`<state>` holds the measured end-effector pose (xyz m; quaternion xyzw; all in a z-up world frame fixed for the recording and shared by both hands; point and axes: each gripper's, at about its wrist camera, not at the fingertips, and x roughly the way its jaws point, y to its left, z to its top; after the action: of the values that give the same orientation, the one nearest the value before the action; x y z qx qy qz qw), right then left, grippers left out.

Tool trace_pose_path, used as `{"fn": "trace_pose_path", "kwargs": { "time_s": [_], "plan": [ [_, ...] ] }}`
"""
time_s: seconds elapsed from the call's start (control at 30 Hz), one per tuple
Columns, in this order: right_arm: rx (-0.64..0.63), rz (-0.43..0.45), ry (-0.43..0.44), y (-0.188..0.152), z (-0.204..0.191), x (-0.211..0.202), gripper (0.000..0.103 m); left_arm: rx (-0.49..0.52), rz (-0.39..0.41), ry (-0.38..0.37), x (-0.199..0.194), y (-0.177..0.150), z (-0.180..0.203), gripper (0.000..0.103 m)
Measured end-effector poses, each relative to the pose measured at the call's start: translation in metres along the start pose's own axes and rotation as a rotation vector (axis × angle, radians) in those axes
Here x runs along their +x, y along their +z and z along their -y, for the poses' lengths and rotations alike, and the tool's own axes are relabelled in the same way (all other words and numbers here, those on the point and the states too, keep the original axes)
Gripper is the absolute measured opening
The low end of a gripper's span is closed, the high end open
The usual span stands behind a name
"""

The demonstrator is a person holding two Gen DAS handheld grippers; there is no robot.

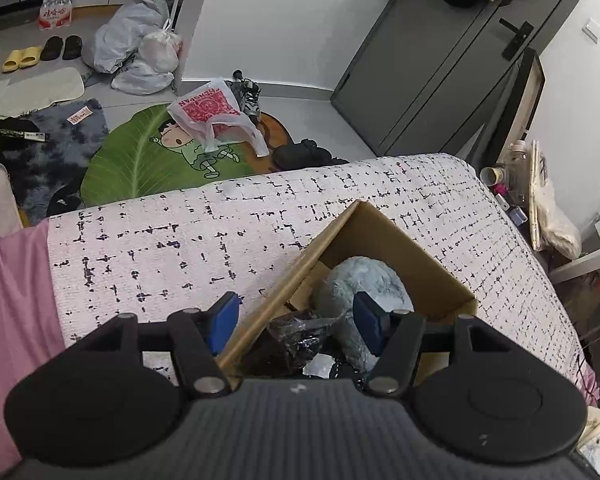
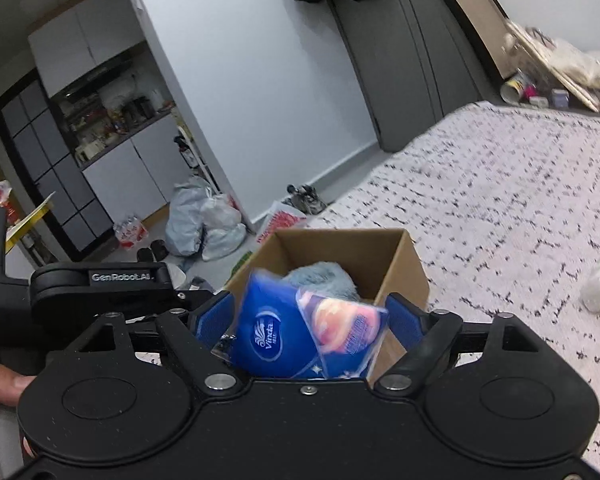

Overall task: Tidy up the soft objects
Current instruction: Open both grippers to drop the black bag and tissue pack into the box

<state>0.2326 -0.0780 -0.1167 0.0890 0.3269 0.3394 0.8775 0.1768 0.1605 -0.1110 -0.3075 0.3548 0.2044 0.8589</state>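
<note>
The right gripper (image 2: 310, 320) stands spread wide, its pads clear of the blue Vinda tissue pack (image 2: 296, 332), which blurs over the cardboard box (image 2: 404, 268) on the bed: a drop, I judge. The left gripper (image 1: 296, 320) straddles the box wall, half open, pinching nothing. Next, fetch another soft item.
</note>
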Motion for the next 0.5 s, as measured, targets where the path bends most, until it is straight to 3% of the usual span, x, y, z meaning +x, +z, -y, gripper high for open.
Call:
{"fn": "trace_pose_path", "kwargs": {
  "time_s": [0.13, 0.33, 0.5],
  "plan": [
    [0.063, 0.005, 0.004, 0.007, 0.009, -0.006, 0.098, 0.015, -0.004, 0.007, 0.003, -0.001, 0.001, 0.062],
    [0.136, 0.003, -0.004, 0.012, 0.022, -0.012, 0.099, 0.029, 0.005, 0.024, 0.003, -0.002, 0.003, 0.062],
    [0.147, -0.018, -0.061, 0.019, 0.024, -0.019, 0.103, 0.058, -0.002, 0.026, 0.001, -0.003, 0.008, 0.062]
  ]
}}
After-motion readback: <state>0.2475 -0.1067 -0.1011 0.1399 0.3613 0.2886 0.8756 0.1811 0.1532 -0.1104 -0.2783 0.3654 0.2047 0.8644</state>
